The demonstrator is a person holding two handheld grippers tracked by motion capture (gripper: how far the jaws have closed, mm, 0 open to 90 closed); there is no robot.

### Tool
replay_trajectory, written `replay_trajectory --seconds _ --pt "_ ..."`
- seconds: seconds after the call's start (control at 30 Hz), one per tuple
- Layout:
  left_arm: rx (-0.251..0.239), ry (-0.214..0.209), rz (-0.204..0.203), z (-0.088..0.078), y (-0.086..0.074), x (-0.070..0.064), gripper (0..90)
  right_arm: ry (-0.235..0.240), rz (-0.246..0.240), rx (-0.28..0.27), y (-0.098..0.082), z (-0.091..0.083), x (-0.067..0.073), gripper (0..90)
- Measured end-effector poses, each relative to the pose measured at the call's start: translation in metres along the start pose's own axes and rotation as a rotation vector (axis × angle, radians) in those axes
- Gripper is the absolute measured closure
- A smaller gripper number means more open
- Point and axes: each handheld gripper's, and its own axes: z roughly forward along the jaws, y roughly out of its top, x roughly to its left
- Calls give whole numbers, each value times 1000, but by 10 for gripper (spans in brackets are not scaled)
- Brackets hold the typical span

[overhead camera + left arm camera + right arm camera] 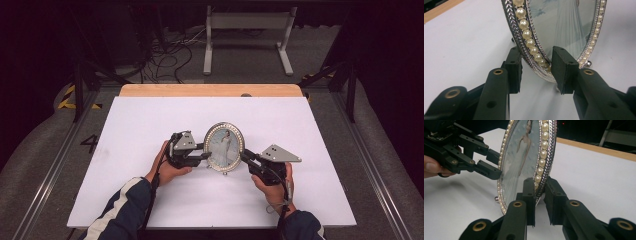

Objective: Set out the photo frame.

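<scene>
An oval, silver-edged, pearl-beaded picture frame [224, 147] stands upright on the white table [150, 125]. The right gripper [539, 195] clamps its rim; the left gripper's [535, 71] jaws straddle the opposite rim, pads not pressing.

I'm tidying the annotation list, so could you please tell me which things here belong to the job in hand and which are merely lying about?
In the job:
- oval pearl-rimmed photo frame
- left tongs, straddling its rim
- right tongs, clamped on its rim

Lying about:
- white table top
- white metal stand
- floor cables
</scene>
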Motion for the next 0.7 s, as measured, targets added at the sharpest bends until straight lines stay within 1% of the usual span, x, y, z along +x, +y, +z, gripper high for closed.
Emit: replay_trajectory --seconds 0.07,0.1,0.13,0.17,0.27,0.33,0.4,0.7 --pt "14 -2 -1 0 0 -2 597 -2 2 -2 0 1 -1 787" --pt "36 16 23 1 0 -4 591 -1 3 -3 0 1 -1 787" --pt "36 16 23 1 0 -4 589 -1 3 -3 0 1 -1 787" --pt "44 25 29 1 -1 -6 589 0 6 -5 0 2 -1 788" --pt "47 24 26 0 -2 -5 590 -4 2 -7 1 3 0 788" --pt "52 30 17 -1 -2 -6 589 -2 0 -9 2 4 1 790" --pt "57 33 25 -1 -2 -8 589 -7 -3 -9 2 5 0 789" --pt "64 29 40 -3 -2 -13 594 -25 12 -11 1 8 -4 784"
